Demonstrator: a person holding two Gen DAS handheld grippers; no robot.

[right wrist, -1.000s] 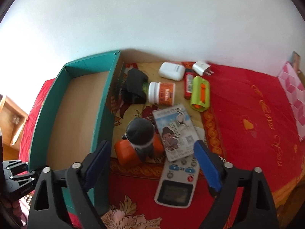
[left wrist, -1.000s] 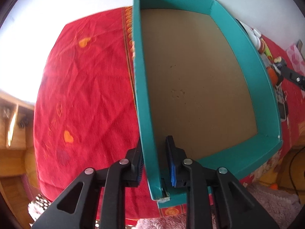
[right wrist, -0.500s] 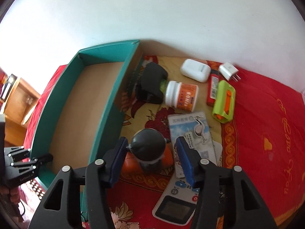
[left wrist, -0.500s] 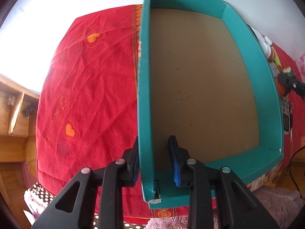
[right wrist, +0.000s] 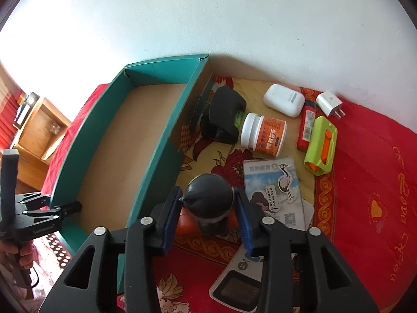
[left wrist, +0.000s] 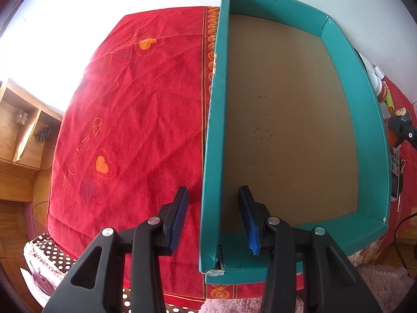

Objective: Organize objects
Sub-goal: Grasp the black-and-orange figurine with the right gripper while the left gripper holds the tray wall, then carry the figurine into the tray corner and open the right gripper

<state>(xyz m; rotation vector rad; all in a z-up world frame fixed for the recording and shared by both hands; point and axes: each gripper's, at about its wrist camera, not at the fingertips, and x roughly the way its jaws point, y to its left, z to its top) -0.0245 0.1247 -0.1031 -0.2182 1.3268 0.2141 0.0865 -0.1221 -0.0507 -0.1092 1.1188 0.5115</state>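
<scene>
Left gripper straddles the near end of the teal box's left wall, one pad outside, one inside, and the jaws are opening, with daylight between each pad and the cardboard, so nothing is gripped. The box sits on the red cloth, its brown floor bare. To the right of the box, the right gripper is closing around a black blower bulb, both blue pads already against its round sides. The bulb stands just beside the box's right wall, next to an orange piece low down. Further from the box: a black pouch, a white jar with orange label, a white case, a charger plug, a green-and-orange cutter, a card and a remote.
</scene>
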